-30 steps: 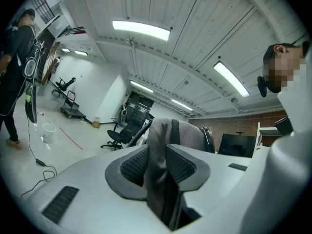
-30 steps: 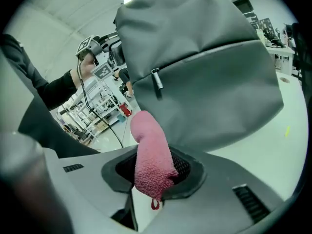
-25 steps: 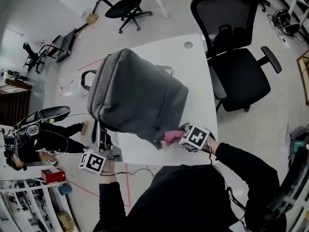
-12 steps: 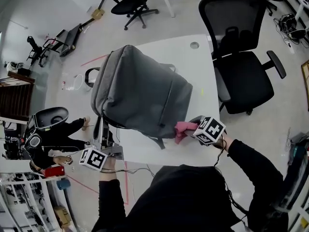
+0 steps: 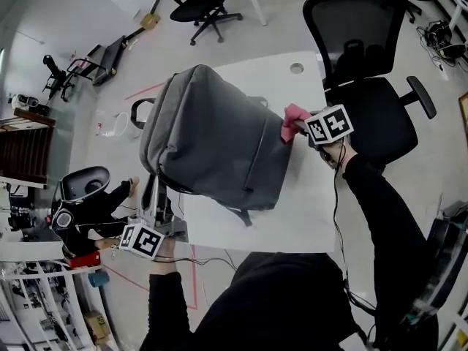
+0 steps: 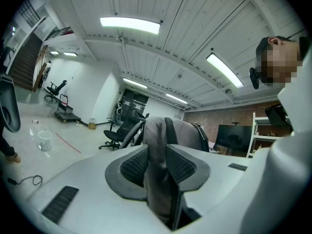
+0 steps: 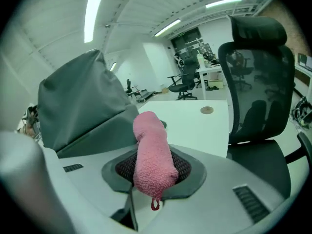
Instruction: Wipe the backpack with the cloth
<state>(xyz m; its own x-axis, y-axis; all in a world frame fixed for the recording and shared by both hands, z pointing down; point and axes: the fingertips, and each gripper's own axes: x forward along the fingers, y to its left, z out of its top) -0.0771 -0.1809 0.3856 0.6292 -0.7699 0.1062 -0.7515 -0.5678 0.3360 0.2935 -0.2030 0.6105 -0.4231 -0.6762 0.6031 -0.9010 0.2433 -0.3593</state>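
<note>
Head view: a grey backpack (image 5: 212,141) stands propped across the white counter (image 5: 300,203), filling the middle of the frame, its left side apparently hanging past the counter's edge. At lower left the left tool (image 5: 155,199) reaches in under the bag's near corner. At upper right the right tool (image 5: 303,126) carries a pink cloth (image 5: 294,121) to the bag's upper-right edge, close beside a black office chair (image 5: 365,86) — whether cloth and fabric actually touch is hard to tell from here.

Left gripper view: the jaws stand partly closed, pinched on a fold of the bag's grey fabric beside a dark strap, with the rest of the bag rising behind.

Right gripper view: the jaws are clamped on the cloth, which sticks out ahead as a tight roll. The bag fills the left of the frame, with bare counter beyond.

The risks, by my reckoning: a rolled cloth offers little wiping face, and dragging it over rough fabric could tug it from the jaws. A firm push from the right could also slide the bag toward the counter's left edge, since one pinched fold is all that steadies it.
</note>
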